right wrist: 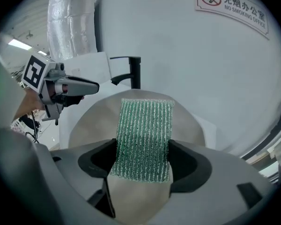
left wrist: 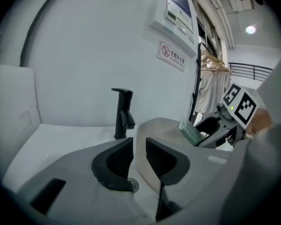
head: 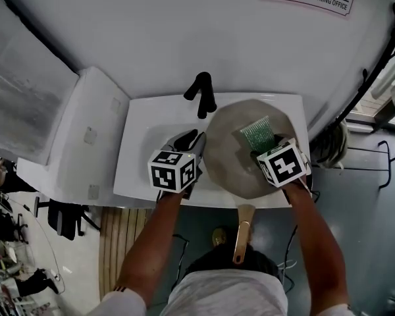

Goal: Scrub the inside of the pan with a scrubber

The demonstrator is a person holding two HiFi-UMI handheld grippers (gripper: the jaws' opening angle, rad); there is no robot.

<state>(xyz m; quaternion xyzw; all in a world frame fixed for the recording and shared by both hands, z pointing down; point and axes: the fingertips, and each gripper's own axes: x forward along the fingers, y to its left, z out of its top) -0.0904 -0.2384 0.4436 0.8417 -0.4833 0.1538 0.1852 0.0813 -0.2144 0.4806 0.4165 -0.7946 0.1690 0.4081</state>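
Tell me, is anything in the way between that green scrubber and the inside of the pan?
Nothing visible is. The right gripper holds the scrubber over the bare inside of the pan. The left gripper grips the pan by its rim off to one side, clear of that path.

Pan (head: 234,160): inside matt grey-beige, smooth, faintly stony look. Handle (head: 243,232): light wood, satin finish. Scrubber (head: 258,134): green woven mesh, rough, ribbed, slight sparkle. Tap (head: 201,93): matt black, looks like metal. Sink (head: 151,120): white, smooth, glossy, ceramic-looking.
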